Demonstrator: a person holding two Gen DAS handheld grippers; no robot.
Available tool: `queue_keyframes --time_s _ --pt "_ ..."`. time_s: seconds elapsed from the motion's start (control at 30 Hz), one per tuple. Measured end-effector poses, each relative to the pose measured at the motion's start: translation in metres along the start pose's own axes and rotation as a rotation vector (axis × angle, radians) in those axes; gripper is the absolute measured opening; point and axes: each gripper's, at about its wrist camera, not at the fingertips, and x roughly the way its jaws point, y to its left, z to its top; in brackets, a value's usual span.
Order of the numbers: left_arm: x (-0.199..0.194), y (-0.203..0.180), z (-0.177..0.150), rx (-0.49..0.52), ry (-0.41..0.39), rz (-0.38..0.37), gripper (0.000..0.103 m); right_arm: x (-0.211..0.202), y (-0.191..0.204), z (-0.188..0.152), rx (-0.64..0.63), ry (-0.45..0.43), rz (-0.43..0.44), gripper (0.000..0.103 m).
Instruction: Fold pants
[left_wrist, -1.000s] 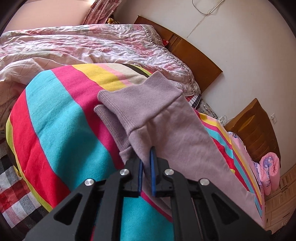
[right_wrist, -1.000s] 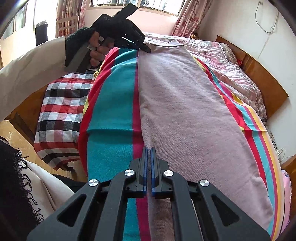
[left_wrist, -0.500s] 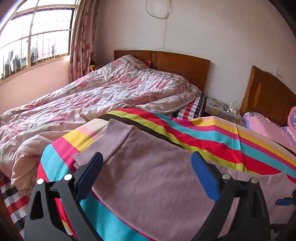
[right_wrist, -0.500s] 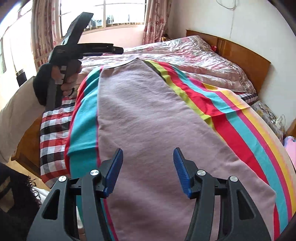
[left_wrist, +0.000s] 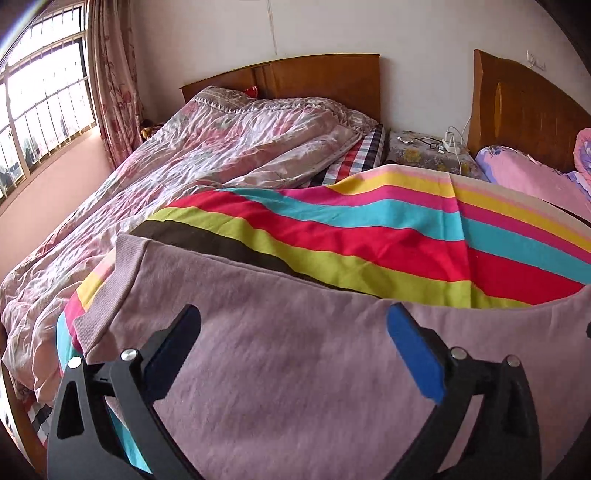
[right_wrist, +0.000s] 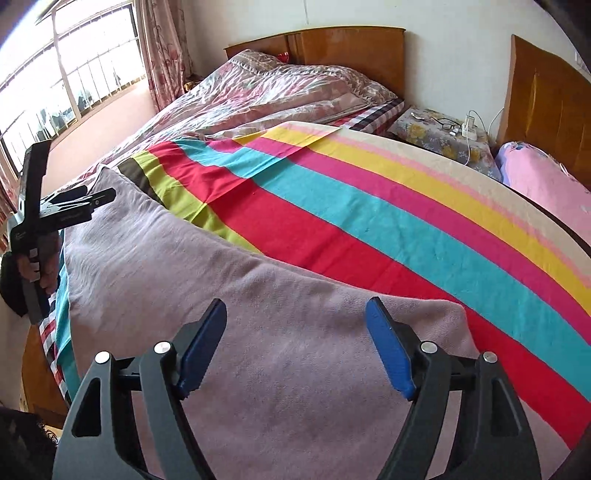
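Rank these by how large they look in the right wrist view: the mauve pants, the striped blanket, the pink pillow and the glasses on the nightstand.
1. Striped blanket and mauve pants: close in apparent area; the pants lie nearest the lens, so no firm order between them.
2. Pink pillow.
3. Glasses, smallest.

Mauve pants (left_wrist: 295, 369) on rainbow-striped blanket (left_wrist: 388, 236); quilt (left_wrist: 221, 147) seemingly pink-floral.

The pants (left_wrist: 295, 369) are pale mauve knit fabric, lying flat and lengthwise across the lower half of both frames on the striped blanket (left_wrist: 369, 236). A ribbed band shows at their upper-left end in the left wrist view. In the right wrist view their far edge runs diagonally from upper left to lower right
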Motion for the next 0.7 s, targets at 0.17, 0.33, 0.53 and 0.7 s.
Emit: queue_keyframes --time_s 0.17,0.33,0.53,0.7 --pt "-0.018 -0.087 -0.012 0.133 0.012 -0.112 0.101 0.000 -0.031 0.010 0.129 -0.024 -0.004 0.073" --pt "-0.046 -0.163 -0.035 0.260 0.020 -0.287 0.101 -0.091 -0.049 -0.024 0.176 -0.184 -0.047 0.084" --pt "-0.035 -0.240 -0.073 0.442 0.063 -0.336 0.101 -0.153 -0.085 -0.139 0.238 -0.075 -0.256 0.087" --pt "-0.025 -0.240 -0.074 0.400 0.093 -0.335 0.102 -0.167 -0.117 -0.209 0.361 -0.056 -0.310 0.082"
